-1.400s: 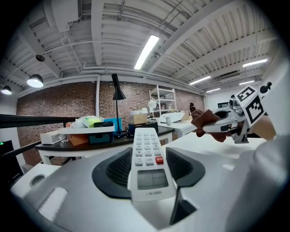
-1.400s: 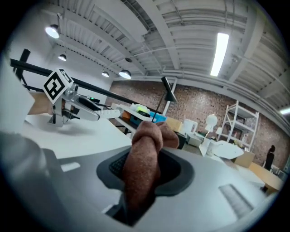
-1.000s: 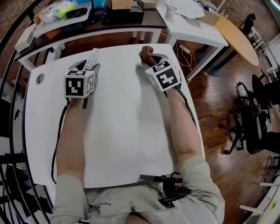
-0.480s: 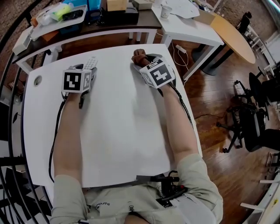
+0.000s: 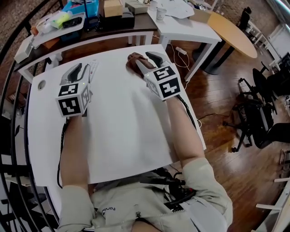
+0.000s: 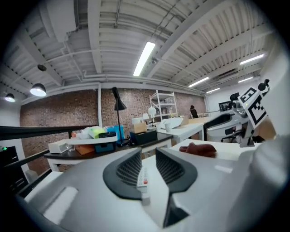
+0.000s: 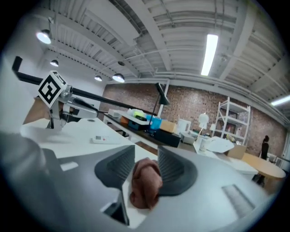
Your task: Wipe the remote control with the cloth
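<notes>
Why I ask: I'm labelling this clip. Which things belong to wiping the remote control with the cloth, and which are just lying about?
For the job:
- remote control, lying on the white table
- brown cloth, on the same table

Just lying about:
- paper cup
- cardboard box
- blue box
- desk lamp
- office chairs

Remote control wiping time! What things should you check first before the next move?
1. The remote lies between the left gripper fingers, which have just been closing: ok.
2. The left fingers pinch the remote: not ok, a gap shows beside it.
3. The cloth sits between the right gripper fingers, which have also just been closing: ok.
4. The right fingers grip the cloth firmly: cannot tell.
5. The remote and the cloth are apart, not touching: ok.
</notes>
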### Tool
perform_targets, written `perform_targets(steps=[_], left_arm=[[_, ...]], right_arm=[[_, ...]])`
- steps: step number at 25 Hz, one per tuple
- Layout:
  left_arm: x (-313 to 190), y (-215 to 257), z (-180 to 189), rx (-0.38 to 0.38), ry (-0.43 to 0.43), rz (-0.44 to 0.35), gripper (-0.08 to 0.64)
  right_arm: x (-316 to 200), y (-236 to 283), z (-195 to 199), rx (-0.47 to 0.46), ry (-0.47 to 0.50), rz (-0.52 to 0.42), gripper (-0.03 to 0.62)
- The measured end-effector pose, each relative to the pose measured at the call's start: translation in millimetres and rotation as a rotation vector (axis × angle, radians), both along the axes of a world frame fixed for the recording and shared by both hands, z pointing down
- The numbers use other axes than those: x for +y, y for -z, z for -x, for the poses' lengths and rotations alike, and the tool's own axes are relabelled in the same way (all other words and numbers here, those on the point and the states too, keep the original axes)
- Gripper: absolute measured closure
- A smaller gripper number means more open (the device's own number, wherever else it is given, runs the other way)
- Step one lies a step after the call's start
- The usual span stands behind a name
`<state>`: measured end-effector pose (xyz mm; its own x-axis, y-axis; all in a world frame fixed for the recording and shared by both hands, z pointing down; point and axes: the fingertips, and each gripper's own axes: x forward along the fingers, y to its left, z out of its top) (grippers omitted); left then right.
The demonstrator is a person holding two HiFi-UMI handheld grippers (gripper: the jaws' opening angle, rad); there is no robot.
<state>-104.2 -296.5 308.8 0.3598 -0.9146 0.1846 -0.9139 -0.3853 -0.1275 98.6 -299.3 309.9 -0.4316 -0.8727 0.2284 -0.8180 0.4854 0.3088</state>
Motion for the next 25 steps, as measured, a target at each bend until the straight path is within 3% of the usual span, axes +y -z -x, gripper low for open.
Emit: perform_targets(steps=[4,12,18,25], left_arm=[[57,31,7,0.075,0.034,-0.129,0.511],[175,52,-7,0.125,-0.014,-0.271,0.511],[232,31,-25,0.093,-0.050,-0.276,0.520],[243,-20,-43,0.079,-0.071,-0.175,0.552]], right_arm=[[55,37,3,-0.091,0.006,-0.126,0.567],[181,54,22,-0.123,0.081,-0.243,0.588],[236,27,29,-0.159,0.094,-0.188,0.588],[240,-11,10,-0.182,0.036,-0.094,0.589]])
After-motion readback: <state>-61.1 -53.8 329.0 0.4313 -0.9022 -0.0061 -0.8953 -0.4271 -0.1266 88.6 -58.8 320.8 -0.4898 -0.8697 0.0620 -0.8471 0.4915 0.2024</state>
